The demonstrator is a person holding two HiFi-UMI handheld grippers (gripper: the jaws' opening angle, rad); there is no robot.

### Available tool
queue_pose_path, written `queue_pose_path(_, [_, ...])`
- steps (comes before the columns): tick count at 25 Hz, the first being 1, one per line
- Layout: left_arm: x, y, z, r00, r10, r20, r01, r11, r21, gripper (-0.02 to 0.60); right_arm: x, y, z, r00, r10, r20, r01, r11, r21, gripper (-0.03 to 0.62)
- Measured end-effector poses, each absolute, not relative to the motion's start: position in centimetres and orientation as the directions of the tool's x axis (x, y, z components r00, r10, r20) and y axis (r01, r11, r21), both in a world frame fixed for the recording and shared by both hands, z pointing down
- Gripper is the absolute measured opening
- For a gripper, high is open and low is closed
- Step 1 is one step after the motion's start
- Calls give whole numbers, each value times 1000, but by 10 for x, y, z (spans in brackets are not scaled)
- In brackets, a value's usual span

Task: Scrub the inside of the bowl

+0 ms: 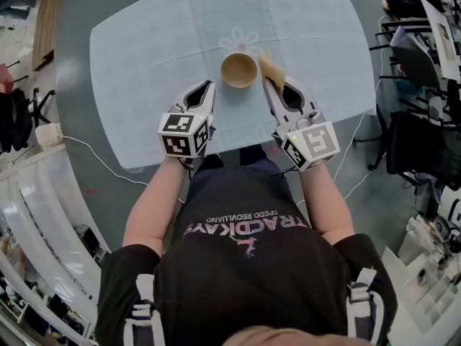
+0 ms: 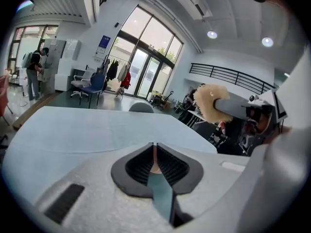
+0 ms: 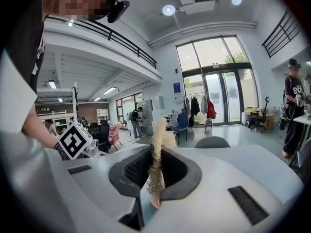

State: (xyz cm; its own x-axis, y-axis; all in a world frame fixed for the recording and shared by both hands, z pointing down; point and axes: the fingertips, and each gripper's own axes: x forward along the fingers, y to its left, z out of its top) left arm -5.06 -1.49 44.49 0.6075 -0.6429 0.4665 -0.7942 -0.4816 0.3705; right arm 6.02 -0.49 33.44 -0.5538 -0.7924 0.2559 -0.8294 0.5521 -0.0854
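A tan bowl stands upright on the pale blue tablecloth, near the table's middle. My left gripper lies just left of the bowl and apart from it, its jaws shut with nothing held. To the bowl's right, my right gripper is shut on a tan mesh scrubber, which sticks out past the fingertips beside the bowl's rim. The right gripper view shows the scrubber pinched between the dark pads. It also shows fluffy and raised in the left gripper view. The bowl is hidden in both gripper views.
The table's front edge lies just before the person's body. Dark chairs crowd the right side. On the floor at the left lie a white box and its cable. People stand far off in the hall.
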Motion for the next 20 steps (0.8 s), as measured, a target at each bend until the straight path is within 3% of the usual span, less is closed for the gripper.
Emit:
queue_pose_path(15, [-24, -56, 542, 542, -565, 622, -840, -334, 428, 21, 80, -43, 419, -594, -689, 415, -786, 606, -118, 32])
queue_pose_path(16, [-23, -58, 548, 538, -558, 631, -842, -323, 433, 29, 80, -46, 424, -597, -680, 425, -782, 611, -121, 32])
queue_pose_path(18, [-24, -61, 558, 528, -550, 647, -847, -293, 443, 122, 78, -52, 434, -606, -664, 438, -774, 620, -131, 32])
queue_pose_path(20, [-29, -66, 566, 508, -556, 658, -859, -265, 439, 118, 73, -58, 442, -616, -648, 447, -765, 628, -143, 32])
